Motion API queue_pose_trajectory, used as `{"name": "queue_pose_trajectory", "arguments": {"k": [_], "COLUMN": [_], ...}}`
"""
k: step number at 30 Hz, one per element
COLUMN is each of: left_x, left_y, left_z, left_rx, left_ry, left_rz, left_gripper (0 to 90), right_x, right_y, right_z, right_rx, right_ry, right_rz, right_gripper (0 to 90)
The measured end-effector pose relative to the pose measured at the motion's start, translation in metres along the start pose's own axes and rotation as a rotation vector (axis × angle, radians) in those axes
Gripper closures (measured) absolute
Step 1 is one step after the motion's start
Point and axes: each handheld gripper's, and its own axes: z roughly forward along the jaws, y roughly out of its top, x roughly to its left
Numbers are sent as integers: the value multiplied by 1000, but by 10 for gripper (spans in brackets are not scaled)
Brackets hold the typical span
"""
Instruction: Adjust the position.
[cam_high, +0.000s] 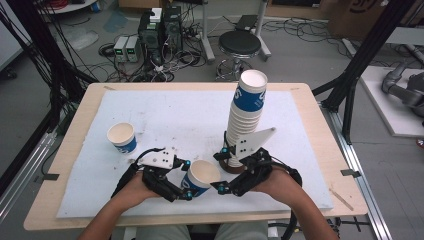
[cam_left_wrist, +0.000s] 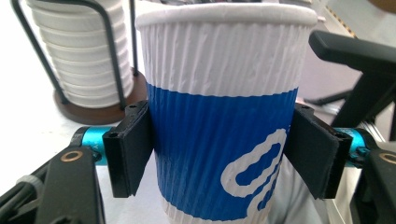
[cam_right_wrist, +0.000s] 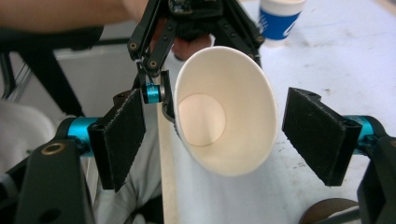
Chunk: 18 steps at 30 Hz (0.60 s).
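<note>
A blue-and-white ribbed paper cup hangs tilted over the table's near edge, its mouth turned toward my right gripper. My left gripper is shut on it. In the left gripper view both pads press the cup at its blue band, on either side of the left gripper. My right gripper stands open just right of the cup's rim. In the right gripper view the cup's open mouth sits between the spread pads of that gripper, touching neither.
A tall stack of matching cups leans in a wire holder on a round wooden base, right behind my right hand. A single cup stands upright at the left on the white mat. A stool sits beyond the table.
</note>
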Motion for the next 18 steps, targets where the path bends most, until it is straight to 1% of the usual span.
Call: {"name": "queue_pose_trajectory", "arguments": {"k": [2,3,4,5,6,7,8,10,13,14,16,17,18], "left_x": [1,2,3,3,4,5,5,6,7,7,8,8,8], "left_y": [-2,-4,-5,-7,-8,-9,-10,-12,-14,-15,-17,-18,-19], "left_z": [-3,-4,-6,-8,-9,-12,-13,-16,-19,-20,-21,-22,-22], "left_rx": [-26,-47,-59,-89,-106,-127,-147,-170,-197,-204,-220,-230,-240], "left_ry": [26,46,56,73,82,96,107,136,164,170,186,191,197], "left_rz": [-6,-9,-7,-16,-18,-19,-25,-24,-22,-23,-20,-23,-25], "left_gripper": [274,273,272,272,272,272,272,272,272,272,272,272,272], "right_x": [0,0,0,0,0,0,0,0,1,0,1,1,1], "right_y": [-4,-6,-10,-12,-15,-17,-22,-29,-39,-43,-49,-53,-56], "right_z": [-3,-4,-6,-7,-9,-11,-12,-16,-20,-21,-24,-26,-28], "right_rx": [-27,-42,-61,-74,-94,-101,-113,-133,-163,-172,-190,-204,-211], "right_ry": [-20,-28,-43,-52,-67,-72,-87,-108,-130,-134,-159,-168,-180], "right_rz": [15,20,27,27,35,44,50,63,87,93,103,115,117], "right_gripper": [219,219,219,219,218,218,219,218,219,218,218,219,219]}}
